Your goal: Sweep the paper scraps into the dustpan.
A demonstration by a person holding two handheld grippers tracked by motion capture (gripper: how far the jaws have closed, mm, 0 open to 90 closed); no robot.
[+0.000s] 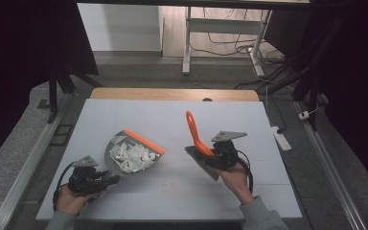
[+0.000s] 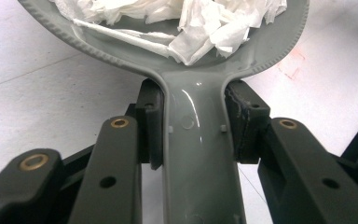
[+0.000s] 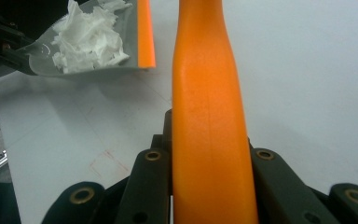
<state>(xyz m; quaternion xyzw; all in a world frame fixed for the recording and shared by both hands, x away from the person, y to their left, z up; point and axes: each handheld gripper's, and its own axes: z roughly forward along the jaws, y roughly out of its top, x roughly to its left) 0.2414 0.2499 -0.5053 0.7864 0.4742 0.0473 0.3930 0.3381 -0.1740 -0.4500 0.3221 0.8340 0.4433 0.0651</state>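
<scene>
1. Centrally on the white table [image 1: 172,191], the grey dustpan [image 1: 134,153] holds torn paper scraps [image 1: 133,156].
2. Left gripper [image 1: 106,178] clamps its handle.
3. Right gripper [image 1: 210,154] clamps the orange brush [image 1: 195,134], well apart.

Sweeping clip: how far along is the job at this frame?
Mostly done, it seems: the white paper scraps lie heaped in the grey dustpan, and no scraps show on the table. In hand: the left gripper clamps the dustpan's handle, the right gripper clamps the orange-handled brush, clear of the pan. Left: probably emptying the pan and setting the tools down.
</scene>
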